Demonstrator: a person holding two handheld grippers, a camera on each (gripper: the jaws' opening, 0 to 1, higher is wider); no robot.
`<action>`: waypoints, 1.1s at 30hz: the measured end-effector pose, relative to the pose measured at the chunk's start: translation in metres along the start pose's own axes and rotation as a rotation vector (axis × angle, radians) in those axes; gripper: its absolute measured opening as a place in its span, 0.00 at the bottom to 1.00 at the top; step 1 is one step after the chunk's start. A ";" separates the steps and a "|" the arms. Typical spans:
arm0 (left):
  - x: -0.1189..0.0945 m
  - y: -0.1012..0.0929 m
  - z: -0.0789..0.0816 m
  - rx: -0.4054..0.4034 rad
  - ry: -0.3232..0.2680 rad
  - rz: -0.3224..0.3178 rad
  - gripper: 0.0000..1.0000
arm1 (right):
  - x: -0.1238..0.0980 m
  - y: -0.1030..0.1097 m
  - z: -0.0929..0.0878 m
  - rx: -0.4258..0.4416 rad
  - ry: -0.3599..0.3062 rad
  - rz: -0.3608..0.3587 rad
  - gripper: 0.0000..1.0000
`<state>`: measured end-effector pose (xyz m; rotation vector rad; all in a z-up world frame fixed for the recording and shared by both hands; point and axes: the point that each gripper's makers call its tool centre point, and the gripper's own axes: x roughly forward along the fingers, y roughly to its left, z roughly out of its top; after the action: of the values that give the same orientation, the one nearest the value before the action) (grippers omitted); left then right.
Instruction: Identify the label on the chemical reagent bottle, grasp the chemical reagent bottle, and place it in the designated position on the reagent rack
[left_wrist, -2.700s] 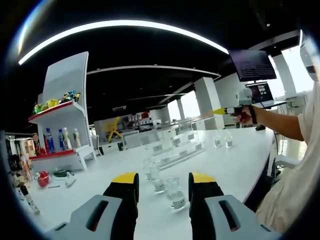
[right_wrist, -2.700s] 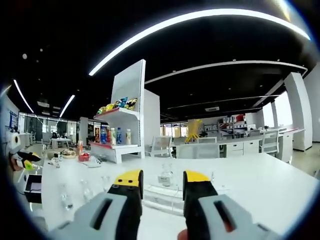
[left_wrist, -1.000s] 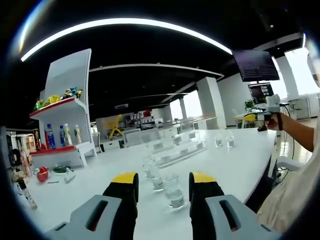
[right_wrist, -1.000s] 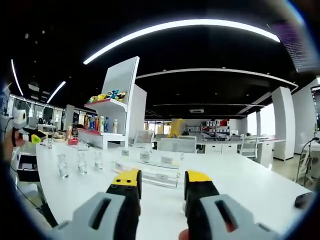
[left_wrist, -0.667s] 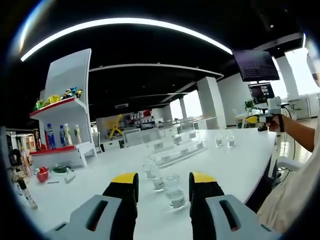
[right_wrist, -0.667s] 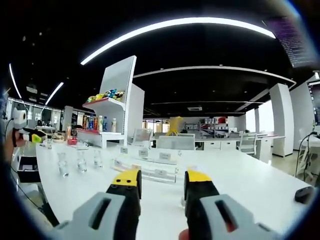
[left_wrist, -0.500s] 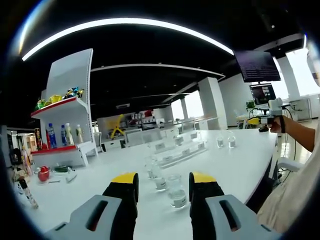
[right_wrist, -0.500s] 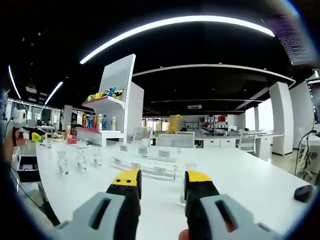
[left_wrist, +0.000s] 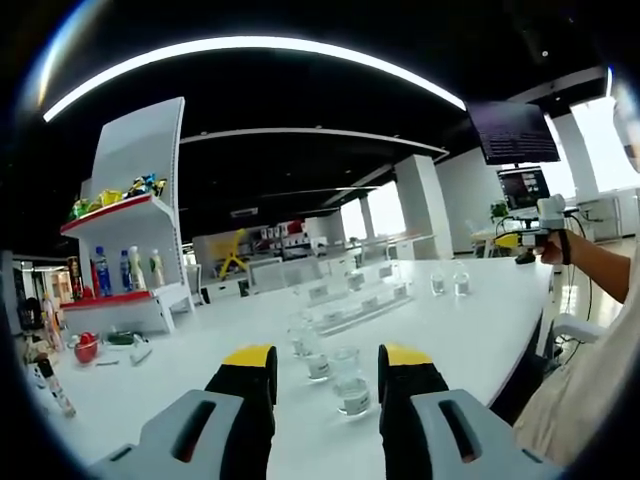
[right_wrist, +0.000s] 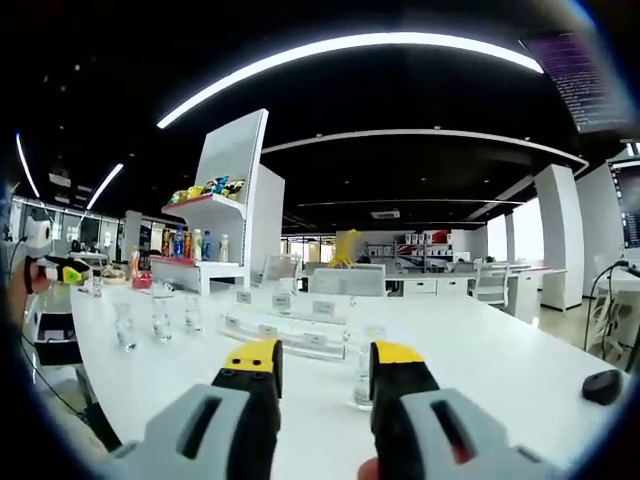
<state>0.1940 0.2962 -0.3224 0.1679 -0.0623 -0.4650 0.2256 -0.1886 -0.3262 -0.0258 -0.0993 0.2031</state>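
Small clear reagent bottles with white labels stand on the white table (left_wrist: 470, 330). In the left gripper view three of them (left_wrist: 345, 384) are lined up just beyond my left gripper (left_wrist: 328, 372), which is open and holds nothing. Behind them lies the clear stepped reagent rack (left_wrist: 360, 305), with two more bottles (left_wrist: 448, 284) to its right. My right gripper (left_wrist: 540, 222) shows far right in a person's hand. In the right gripper view my right gripper (right_wrist: 325, 368) is open, with one clear bottle (right_wrist: 366, 376) just past its right jaw and the rack (right_wrist: 290, 332) behind. Labels are too small to read.
A white shelf unit (left_wrist: 125, 265) with coloured drinks stands at the table's far left end. Three clear bottles (right_wrist: 158, 320) sit left of the rack, near my left gripper (right_wrist: 45, 268). A black mouse (right_wrist: 600, 385) lies far right. A black box (right_wrist: 55, 350) sits at the left edge.
The right gripper view has swung from the rack's left side to its right over the frames and has crept nearer the single bottle. The left gripper view has barely shifted.
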 end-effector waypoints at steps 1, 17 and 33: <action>0.000 0.000 0.000 0.000 0.000 0.000 0.41 | -0.001 0.000 0.000 0.000 -0.001 0.000 0.34; 0.002 -0.002 0.002 0.014 0.005 0.002 0.41 | -0.007 -0.013 -0.015 0.022 0.008 -0.021 0.35; 0.005 -0.005 -0.003 0.011 0.014 -0.010 0.41 | -0.012 -0.013 -0.022 0.018 0.022 -0.033 0.35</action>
<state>0.1963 0.2900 -0.3263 0.1826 -0.0502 -0.4739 0.2192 -0.2040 -0.3485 -0.0082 -0.0757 0.1711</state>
